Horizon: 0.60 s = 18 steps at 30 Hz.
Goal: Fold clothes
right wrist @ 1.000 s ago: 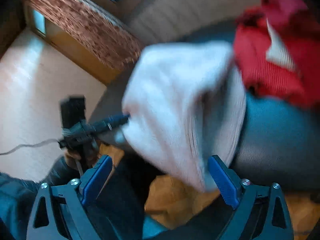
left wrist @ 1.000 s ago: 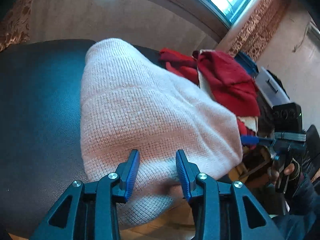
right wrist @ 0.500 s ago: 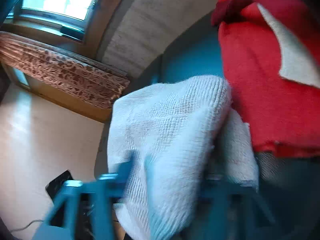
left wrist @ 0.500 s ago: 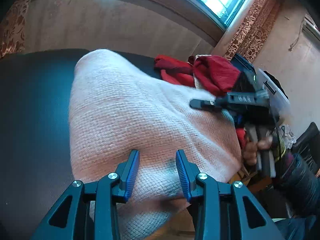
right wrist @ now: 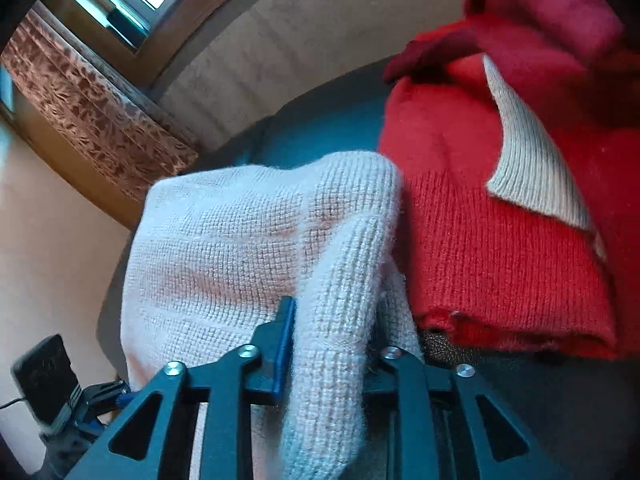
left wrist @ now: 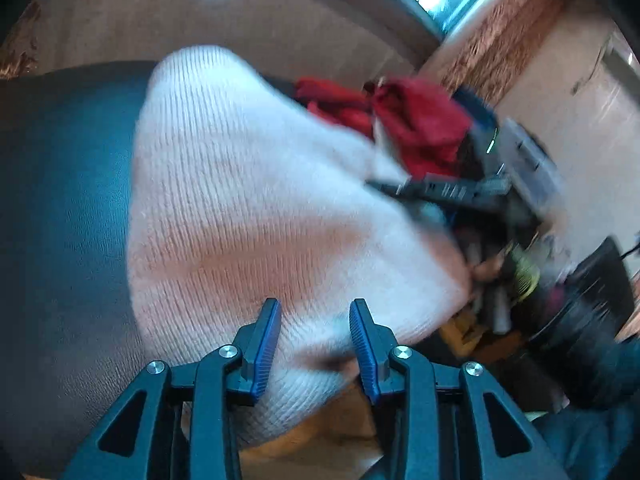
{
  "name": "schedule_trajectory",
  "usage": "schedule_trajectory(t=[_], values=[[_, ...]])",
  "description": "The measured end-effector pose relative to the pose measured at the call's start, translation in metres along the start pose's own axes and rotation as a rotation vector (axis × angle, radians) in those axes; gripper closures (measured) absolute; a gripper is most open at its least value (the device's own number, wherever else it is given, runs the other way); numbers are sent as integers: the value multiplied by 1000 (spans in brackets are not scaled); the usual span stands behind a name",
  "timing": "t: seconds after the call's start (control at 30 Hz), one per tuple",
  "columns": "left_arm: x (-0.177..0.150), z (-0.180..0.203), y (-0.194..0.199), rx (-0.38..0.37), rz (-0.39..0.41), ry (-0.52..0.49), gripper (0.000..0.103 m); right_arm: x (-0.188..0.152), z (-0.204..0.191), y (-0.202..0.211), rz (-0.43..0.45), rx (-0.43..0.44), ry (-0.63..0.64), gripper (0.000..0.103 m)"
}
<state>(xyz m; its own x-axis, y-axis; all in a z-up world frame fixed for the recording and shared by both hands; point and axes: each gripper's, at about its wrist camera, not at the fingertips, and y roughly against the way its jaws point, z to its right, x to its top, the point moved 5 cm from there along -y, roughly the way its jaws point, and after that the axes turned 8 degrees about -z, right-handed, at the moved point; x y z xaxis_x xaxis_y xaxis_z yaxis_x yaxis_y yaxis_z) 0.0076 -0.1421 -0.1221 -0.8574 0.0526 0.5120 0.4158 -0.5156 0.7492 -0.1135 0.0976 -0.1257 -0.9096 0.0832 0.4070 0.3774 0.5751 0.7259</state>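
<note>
A pale pink knit sweater [left wrist: 248, 216] lies bunched on a dark tabletop [left wrist: 60, 200]. My left gripper [left wrist: 314, 344] stands at its near hem with the jaws a small way apart and cloth between them, not pinched. My right gripper [right wrist: 328, 344] has closed on a thick fold of the same sweater [right wrist: 224, 248]; the cloth fills the gap and hides the right finger. The right gripper also shows in the left wrist view [left wrist: 448, 192], blurred, at the sweater's right edge.
A red knit garment [right wrist: 500, 220] with a beige ribbed piece [right wrist: 532, 176] lies folded right beside the sweater; it shows in the left wrist view [left wrist: 420, 128] too. A wall and a window stand behind the table. A grey box [left wrist: 532, 160] and clutter sit to the right.
My right gripper moved in from the sweater's edge and closed on a fold of it. My left gripper stayed at the near hem with the same jaw gap.
</note>
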Motion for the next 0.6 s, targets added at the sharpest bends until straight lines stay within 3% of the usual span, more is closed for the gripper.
schedule_trajectory(t=[0.1,0.17,0.23,0.3,0.37,0.43,0.6], values=[[14,-6,10,-2,39,30,65,-8,-24,22,42,-10,106,65],[23,-10,17,-4,66,50,64,-15,-46,38,75,-29,198,64],[33,-14,24,-5,92,71,64,-21,-68,55,108,-48,290,50],[42,-18,31,-6,118,91,64,-27,-90,72,142,-67,382,27],[51,-22,38,-8,144,110,64,-40,-111,67,115,-62,475,25],[58,-20,27,6,125,97,64,-54,-107,57,84,-88,511,25],[37,-20,-3,27,41,46,66,-90,-95,32,6,-155,599,25]])
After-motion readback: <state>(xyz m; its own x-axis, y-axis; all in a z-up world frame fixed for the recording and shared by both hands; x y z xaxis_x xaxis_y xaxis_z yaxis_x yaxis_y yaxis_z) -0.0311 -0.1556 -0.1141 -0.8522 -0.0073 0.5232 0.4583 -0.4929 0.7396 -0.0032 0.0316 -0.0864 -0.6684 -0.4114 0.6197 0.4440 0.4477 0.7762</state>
